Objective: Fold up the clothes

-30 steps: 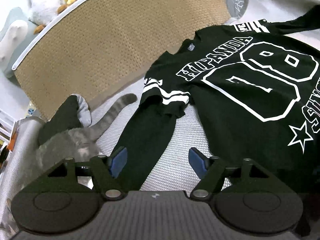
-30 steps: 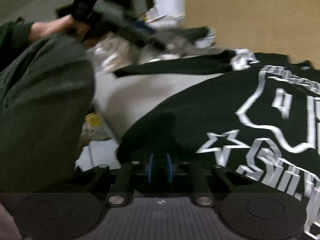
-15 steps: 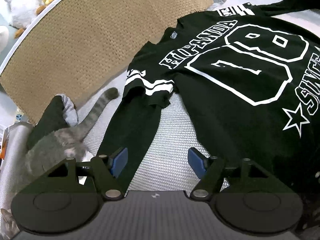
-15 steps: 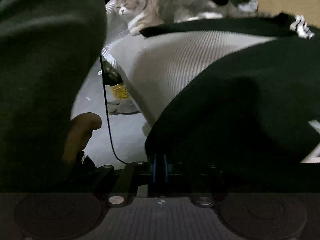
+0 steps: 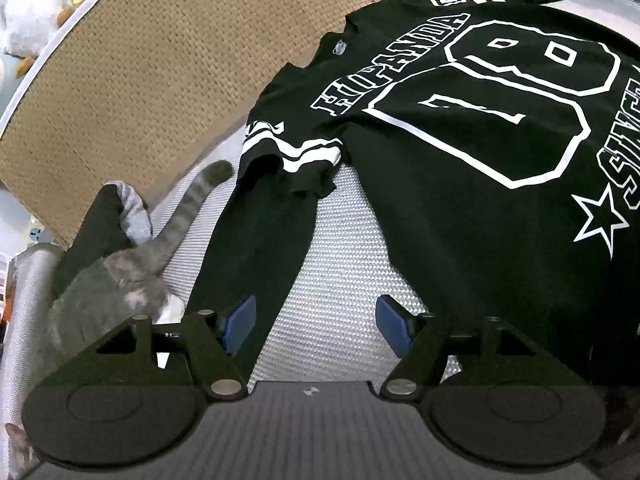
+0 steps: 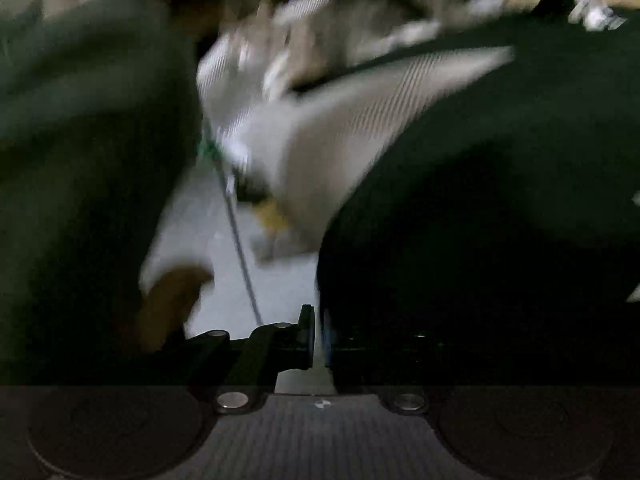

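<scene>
Grey woven bed cover (image 5: 332, 280) fills the near ground in the left wrist view, w/ a tan woven panel (image 5: 168, 80) standing along its far side and a white plush toy (image 5: 36, 8) beyond the panel's rim, top left. Black jersey (image 5: 480, 152) lies spread flat on the cover, print side up: big white outlined numerals, lettering, a star. Its long sleeve (image 5: 256, 248) runs down toward the camera, white stripes near the shoulder, cuff end passing by the left finger pad.

Left gripper (image 5: 316, 320) hovers low over the cover, jaws spread wide, blue pads well apart, nothing between them. Sleeve sits just beside the left pad; contact can't be told.

Grey tabby cat (image 5: 112, 284) lies at the left edge of the cover, tail stretched toward the sleeve's shoulder end, a dark and grey cloth bundle (image 5: 116, 216) just behind it.

Right wrist view is heavily motion-blurred. Right gripper (image 6: 318, 336) has its pads nearly together, only a thin gap; the jersey's dark edge (image 6: 480, 240) sits against the right pad, but whether fabric is pinched can't be told. Person's dark green sleeve (image 6: 80, 160) fills the left side; pale floor (image 6: 224, 280) shows below the bed edge.
</scene>
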### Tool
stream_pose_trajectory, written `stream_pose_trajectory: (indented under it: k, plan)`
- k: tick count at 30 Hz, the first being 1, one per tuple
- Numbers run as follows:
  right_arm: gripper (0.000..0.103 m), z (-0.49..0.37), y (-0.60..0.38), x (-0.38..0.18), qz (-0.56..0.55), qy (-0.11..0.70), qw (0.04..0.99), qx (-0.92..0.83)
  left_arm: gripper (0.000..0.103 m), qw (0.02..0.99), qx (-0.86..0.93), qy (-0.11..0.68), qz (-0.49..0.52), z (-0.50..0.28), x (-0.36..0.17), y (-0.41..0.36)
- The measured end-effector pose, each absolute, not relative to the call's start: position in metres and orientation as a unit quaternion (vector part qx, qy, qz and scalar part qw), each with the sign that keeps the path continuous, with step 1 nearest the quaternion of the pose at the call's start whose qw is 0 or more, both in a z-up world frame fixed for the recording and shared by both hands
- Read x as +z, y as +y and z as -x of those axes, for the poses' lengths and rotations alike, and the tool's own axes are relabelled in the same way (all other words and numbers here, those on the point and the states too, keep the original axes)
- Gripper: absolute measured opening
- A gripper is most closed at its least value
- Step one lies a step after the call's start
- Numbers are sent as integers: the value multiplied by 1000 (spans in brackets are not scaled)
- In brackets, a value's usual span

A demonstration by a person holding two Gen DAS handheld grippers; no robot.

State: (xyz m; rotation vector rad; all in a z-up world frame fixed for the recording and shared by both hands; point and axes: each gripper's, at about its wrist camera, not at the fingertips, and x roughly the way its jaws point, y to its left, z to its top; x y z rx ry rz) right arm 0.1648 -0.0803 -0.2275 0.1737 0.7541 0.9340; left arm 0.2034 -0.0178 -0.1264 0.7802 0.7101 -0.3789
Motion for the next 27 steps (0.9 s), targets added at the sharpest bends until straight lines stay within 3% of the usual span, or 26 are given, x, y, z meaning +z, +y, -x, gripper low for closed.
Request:
stream_pose_trajectory:
  k: [6, 12, 22, 27]
  plan:
    - [13, -165, -143, -174, -139, 258, 889, 350, 71, 833, -192, 307, -419, -195, -129, -31]
    - [18, -153, -201, -158, -88, 221, 961, 143, 71, 834, -209, 286, -423, -197, -130, -43]
    - [23, -157, -267, -182, -175, 200, 963, -44, 71, 840, -227, 260, -419, -205, -134, -61]
    - [25, -157, -271, -194, -172, 198, 963, -63, 70, 784, -270, 252, -499, -201, -156, -87]
